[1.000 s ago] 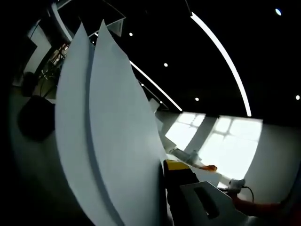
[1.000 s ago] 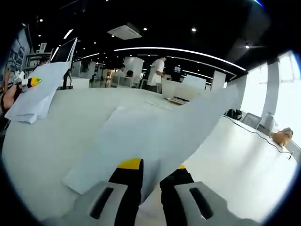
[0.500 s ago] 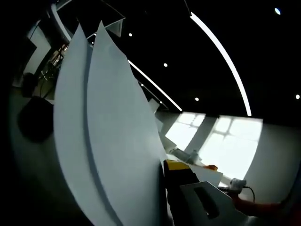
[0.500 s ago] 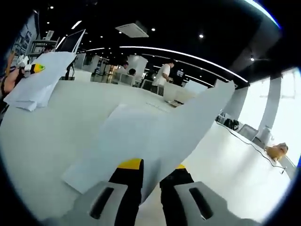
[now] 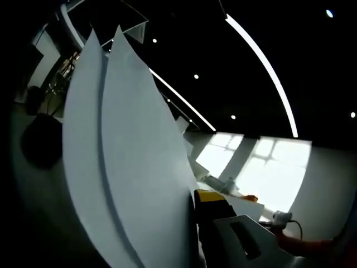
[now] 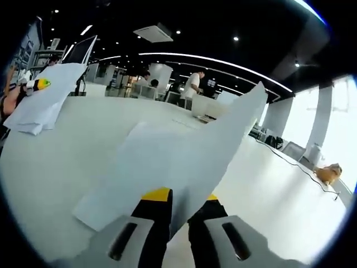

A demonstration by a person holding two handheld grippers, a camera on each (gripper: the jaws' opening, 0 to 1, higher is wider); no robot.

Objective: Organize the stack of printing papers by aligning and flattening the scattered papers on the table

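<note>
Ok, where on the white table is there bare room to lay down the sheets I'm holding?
Bare patches: the white table right of the flat white paper sheets, toward the black cable, and the left stretch between those sheets and the lifted white papers in the left gripper. The middle is crowded, under the right gripper.

Two grippers (image 6: 178, 209), two paper sheets (image 5: 139, 167).
</note>
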